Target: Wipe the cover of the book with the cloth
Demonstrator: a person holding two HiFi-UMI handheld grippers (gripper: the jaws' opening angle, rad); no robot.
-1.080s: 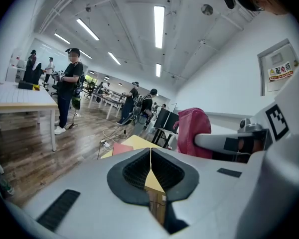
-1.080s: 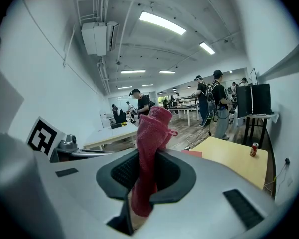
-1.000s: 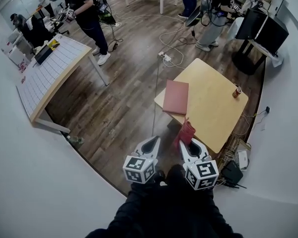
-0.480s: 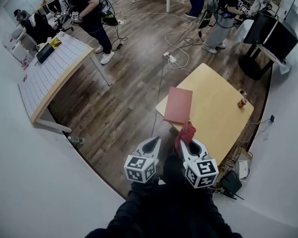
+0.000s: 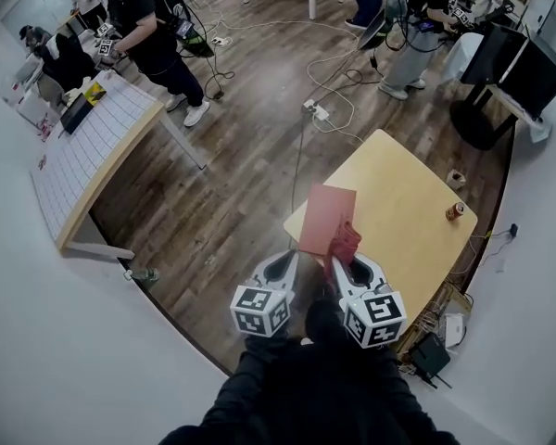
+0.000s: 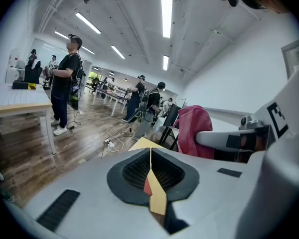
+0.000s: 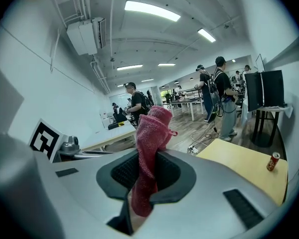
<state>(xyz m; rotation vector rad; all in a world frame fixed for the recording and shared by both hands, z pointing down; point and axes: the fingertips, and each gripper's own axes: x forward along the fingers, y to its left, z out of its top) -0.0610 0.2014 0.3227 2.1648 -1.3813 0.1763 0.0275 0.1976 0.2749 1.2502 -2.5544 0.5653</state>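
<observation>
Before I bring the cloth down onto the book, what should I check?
1. Cloth held by the right gripper: ok, jaws shut on it.
2. Left gripper free: ok, shut, nothing in it.
3. Book flat on the table, cover bare: ok.
4. Can away from the book: ok, near the opposite edge.
5. Cloth touching the cover: not ok, the table lies ahead.

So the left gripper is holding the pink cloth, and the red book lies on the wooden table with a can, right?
Not the left: the right gripper holds the pink cloth, as the right gripper view shows. The left gripper is shut on nothing. The red book does lie on the wooden table with a can.
</observation>
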